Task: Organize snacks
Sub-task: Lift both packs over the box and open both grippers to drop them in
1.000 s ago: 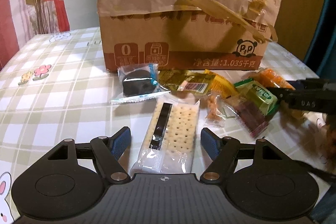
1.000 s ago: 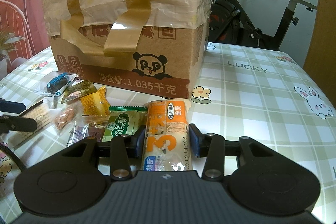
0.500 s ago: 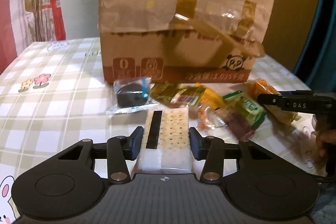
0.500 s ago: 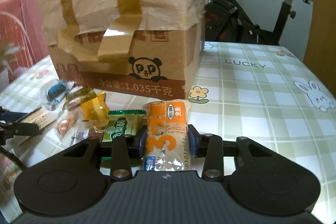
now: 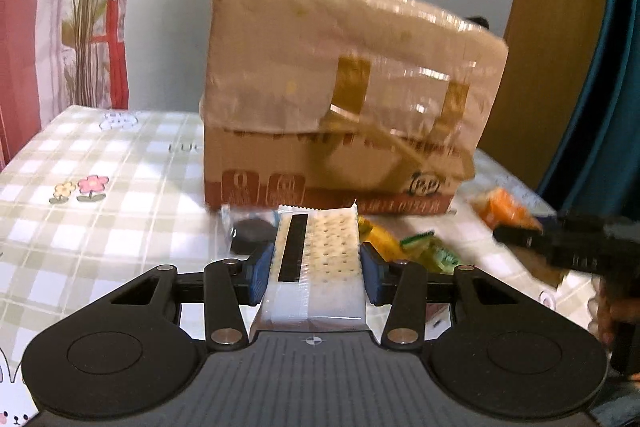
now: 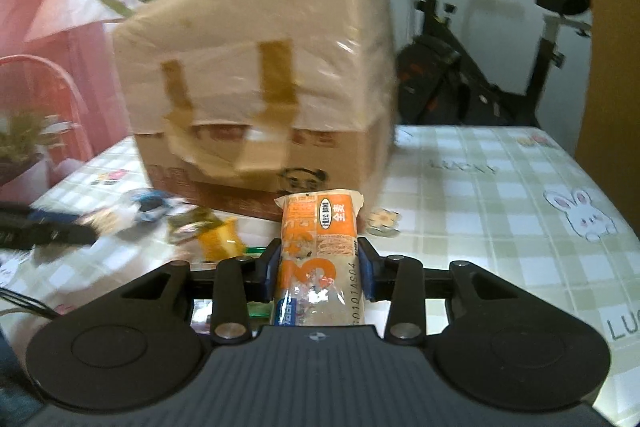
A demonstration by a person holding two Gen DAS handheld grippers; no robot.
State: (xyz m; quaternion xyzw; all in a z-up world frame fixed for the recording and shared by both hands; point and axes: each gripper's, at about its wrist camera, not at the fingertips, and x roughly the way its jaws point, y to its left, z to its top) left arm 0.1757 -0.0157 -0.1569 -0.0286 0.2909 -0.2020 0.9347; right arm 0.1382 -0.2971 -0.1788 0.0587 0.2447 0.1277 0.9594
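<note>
Snacks are clamped, cracker pack (image 5: 316, 263) in left gripper (image 5: 316, 267), orange pack (image 6: 320, 259) in right gripper (image 6: 318, 267); both should be carried level over the cardboard box (image 5: 340, 115).

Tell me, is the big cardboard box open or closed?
Closed. The cardboard box has its top flaps folded down, with brown tape strips and clear wrap over them.

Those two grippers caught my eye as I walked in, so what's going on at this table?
A person is sorting snacks with a handheld gripper in each hand. The left gripper is clamped on a clear pack of crackers, and the right gripper is clamped on an orange snack pack. Both packs are held in front of a taped cardboard box. More small wrapped snacks lie loose on the checked tablecloth by the box.
</note>
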